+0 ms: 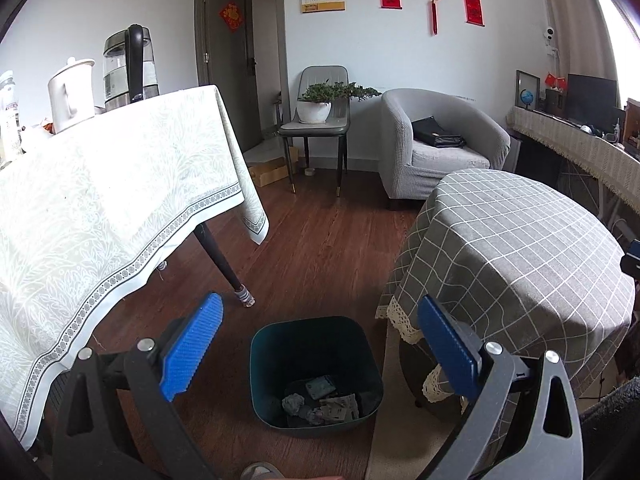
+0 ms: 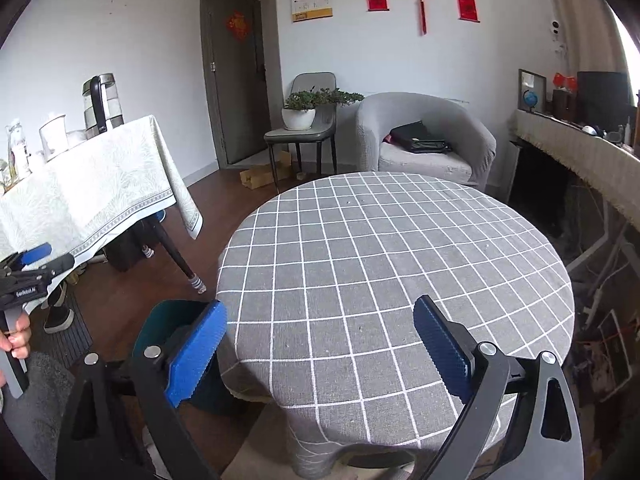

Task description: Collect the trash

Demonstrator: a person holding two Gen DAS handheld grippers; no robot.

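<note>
A dark teal bin (image 1: 316, 372) stands on the wooden floor between two tables. Crumpled paper and wrappers (image 1: 320, 400) lie at its bottom. My left gripper (image 1: 320, 320) hangs above the bin, open, with nothing between its blue pads (image 1: 192, 344). My right gripper (image 2: 320, 320) is open over the round table with the grey checked cloth (image 2: 392, 264), empty too. In the right wrist view the bin (image 2: 160, 324) peeks out behind the left finger, and the left gripper (image 2: 36, 256) shows at the far left, held by a hand.
A table with a pale patterned cloth (image 1: 104, 200) stands left of the bin, bearing a kettle (image 1: 128, 68) and a white jug (image 1: 70, 94). Its dark leg (image 1: 224, 264) is near the bin. Behind stand a grey armchair (image 1: 436, 144) and a chair with a potted plant (image 1: 316, 108).
</note>
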